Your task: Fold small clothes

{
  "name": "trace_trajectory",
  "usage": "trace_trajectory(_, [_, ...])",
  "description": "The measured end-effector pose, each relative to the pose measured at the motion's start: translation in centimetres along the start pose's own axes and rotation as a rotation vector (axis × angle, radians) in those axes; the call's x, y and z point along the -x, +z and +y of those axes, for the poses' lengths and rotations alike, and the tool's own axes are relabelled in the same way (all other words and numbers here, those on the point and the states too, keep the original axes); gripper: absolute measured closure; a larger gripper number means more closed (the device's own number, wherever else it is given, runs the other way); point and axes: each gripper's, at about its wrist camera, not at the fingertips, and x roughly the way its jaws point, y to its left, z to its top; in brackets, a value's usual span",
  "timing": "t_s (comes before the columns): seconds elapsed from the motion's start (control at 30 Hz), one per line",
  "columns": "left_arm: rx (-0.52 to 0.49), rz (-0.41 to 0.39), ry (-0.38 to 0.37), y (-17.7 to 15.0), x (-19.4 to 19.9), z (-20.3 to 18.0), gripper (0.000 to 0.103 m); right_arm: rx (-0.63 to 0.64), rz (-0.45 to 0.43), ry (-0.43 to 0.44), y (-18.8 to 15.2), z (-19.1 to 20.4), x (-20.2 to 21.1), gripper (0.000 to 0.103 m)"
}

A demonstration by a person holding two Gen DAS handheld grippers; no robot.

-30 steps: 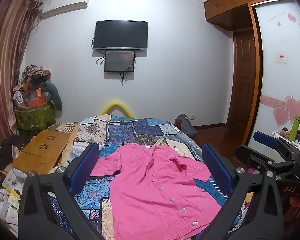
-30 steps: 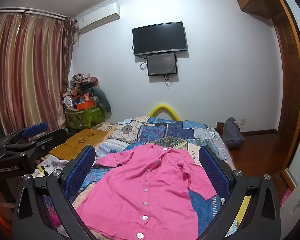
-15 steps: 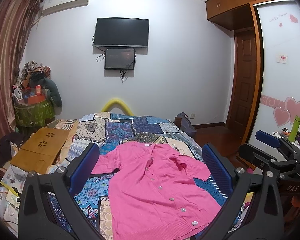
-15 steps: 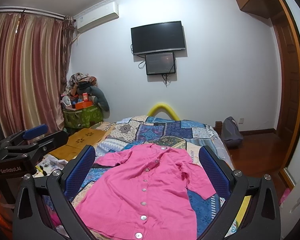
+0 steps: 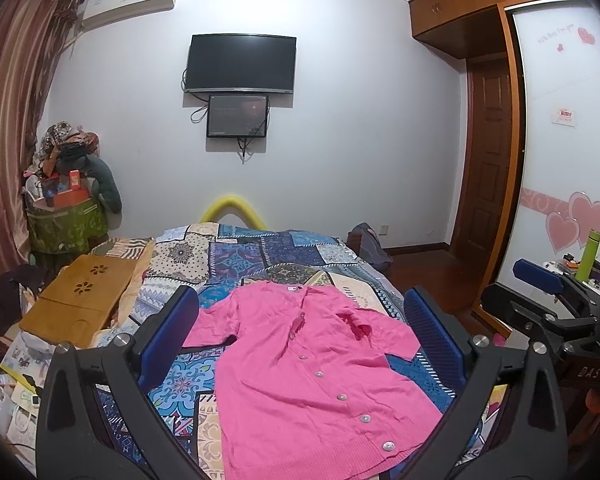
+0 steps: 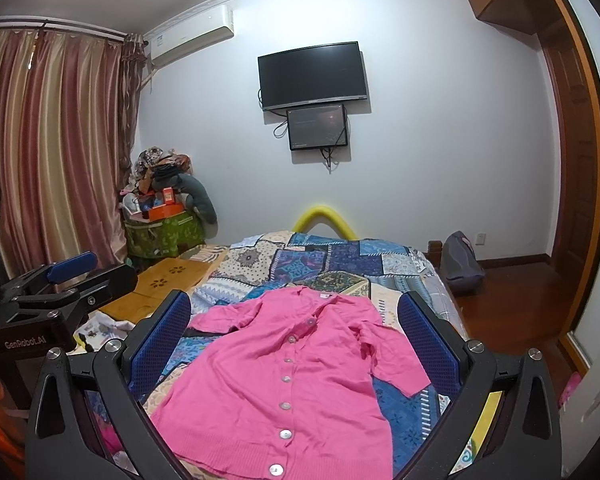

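A pink buttoned cardigan [image 5: 308, 368] [image 6: 284, 372] lies spread flat, front up, on a patchwork bedspread [image 5: 244, 256] [image 6: 320, 256], collar toward the far wall and sleeves out to both sides. My left gripper [image 5: 300, 332] hovers above its near half, open, with nothing between the blue pads [image 5: 168, 332]. My right gripper [image 6: 294, 332] hangs open over the same garment, also empty. The right gripper [image 5: 548, 300] shows at the right edge of the left wrist view, and the left gripper [image 6: 60, 284] at the left of the right wrist view.
A wooden lap tray [image 5: 80, 300] rests on the bed's left side. A heaped green basket [image 5: 64, 224] stands by the curtains. Papers [image 5: 16, 364] lie left of the bed. A grey bag [image 6: 460, 264] sits on the wood floor at right, near a door [image 5: 488, 184].
Both views have tilted slightly downward, so the cardigan and bed sit a little higher in frame. The cardigan has not moved and both grippers stay open.
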Motion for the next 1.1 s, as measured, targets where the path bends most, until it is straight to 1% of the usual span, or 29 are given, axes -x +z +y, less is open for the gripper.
trace_trajectory(0.4, [-0.001, 0.0, -0.014, 0.03, 0.23, -0.03, 0.0, -0.003, -0.003, 0.0, 0.1, -0.14, 0.04, 0.0])
trace_trajectory(1.0, [0.0, 0.009, -0.011, 0.29, -0.15, -0.06, 0.0, -0.011, 0.002, -0.006, 0.21, -0.43, 0.09, 0.0])
trace_trajectory(1.1, [0.003, 0.018, -0.006, 0.27, -0.5, 0.12, 0.0, -0.023, -0.009, -0.007, 0.17, -0.49, 0.14, 0.0])
